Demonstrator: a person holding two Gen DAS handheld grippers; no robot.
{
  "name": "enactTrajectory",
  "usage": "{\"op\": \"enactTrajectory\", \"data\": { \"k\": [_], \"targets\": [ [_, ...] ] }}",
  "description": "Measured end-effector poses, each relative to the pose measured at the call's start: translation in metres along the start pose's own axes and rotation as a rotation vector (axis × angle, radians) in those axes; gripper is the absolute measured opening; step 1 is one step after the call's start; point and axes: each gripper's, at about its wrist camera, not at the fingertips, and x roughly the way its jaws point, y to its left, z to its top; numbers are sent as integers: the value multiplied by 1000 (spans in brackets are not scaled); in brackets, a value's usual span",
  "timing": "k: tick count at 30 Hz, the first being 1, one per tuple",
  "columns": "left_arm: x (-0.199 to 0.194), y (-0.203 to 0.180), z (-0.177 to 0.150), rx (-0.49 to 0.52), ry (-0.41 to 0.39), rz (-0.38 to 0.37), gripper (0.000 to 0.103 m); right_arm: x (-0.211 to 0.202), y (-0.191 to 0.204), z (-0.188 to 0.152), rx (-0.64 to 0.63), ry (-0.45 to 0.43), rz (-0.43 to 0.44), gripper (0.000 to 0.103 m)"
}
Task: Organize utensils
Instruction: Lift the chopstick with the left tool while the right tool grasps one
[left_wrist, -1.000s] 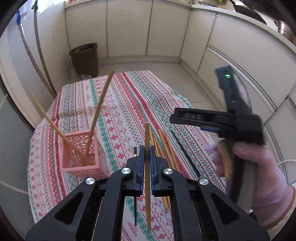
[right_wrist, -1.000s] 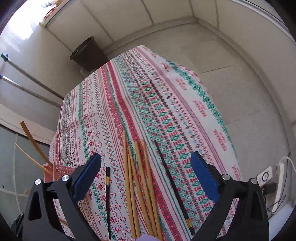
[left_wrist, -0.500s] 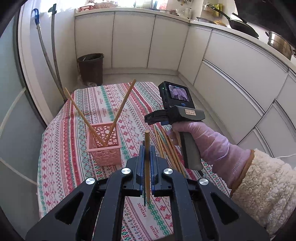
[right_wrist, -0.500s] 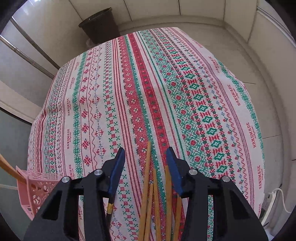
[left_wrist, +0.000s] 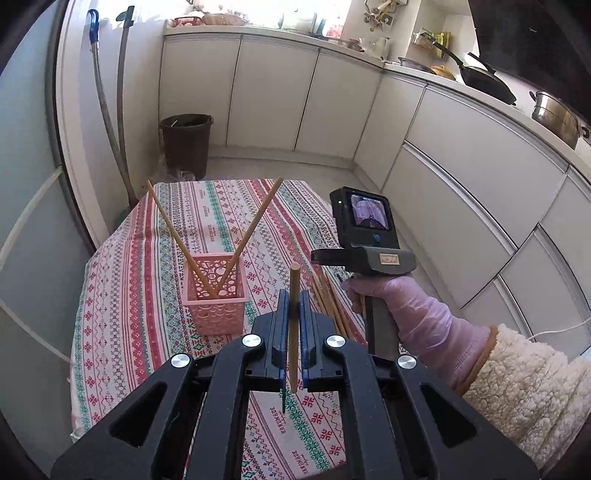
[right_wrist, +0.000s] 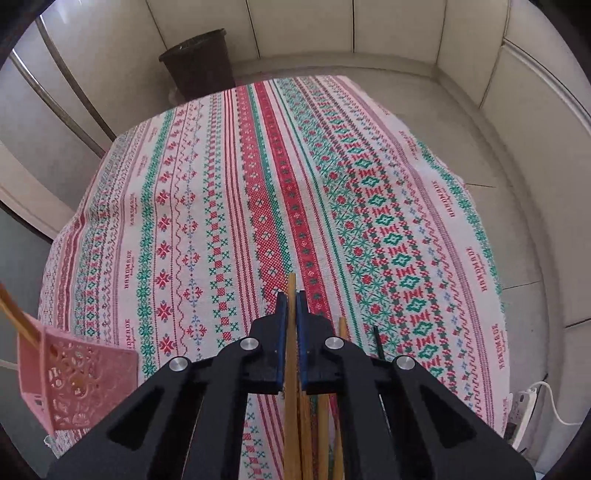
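My left gripper (left_wrist: 293, 308) is shut on a wooden chopstick (left_wrist: 294, 295), held upright above the patterned tablecloth (left_wrist: 147, 295). Ahead and to its left stands a pink perforated basket (left_wrist: 216, 295) with two wooden chopsticks (left_wrist: 255, 221) leaning out in a V. To the right, a gloved hand (left_wrist: 406, 306) holds the right gripper low over more wooden chopsticks (left_wrist: 332, 310) lying on the cloth. In the right wrist view my right gripper (right_wrist: 291, 306) is shut on a wooden chopstick (right_wrist: 291, 291) from that pile (right_wrist: 321, 413). A black chopstick (right_wrist: 377, 341) lies to its right. The basket (right_wrist: 74, 376) shows at the lower left.
A dark waste bin (left_wrist: 186, 146) stands on the floor beyond the table's far edge. White cabinets (left_wrist: 461, 177) run along the right, with pots on the counter. A power strip (right_wrist: 524, 406) lies on the floor past the table's right edge.
My right gripper's jaws went from wide open to shut on one wooden chopstick in the pile. My left gripper rose and pulled back with its chopstick, so the basket now sits further ahead.
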Motion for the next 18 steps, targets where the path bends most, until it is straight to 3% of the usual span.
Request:
{"op": "enactTrajectory", "data": {
  "k": [8, 18],
  "targets": [
    [-19, -2, 5, -21, -72, -19, 5, -100, -19, -19, 38, -163, 63, 5],
    [-42, 14, 11, -74, -144, -7, 5, -206, -45, -71, 87, -351, 184, 5]
  ]
}}
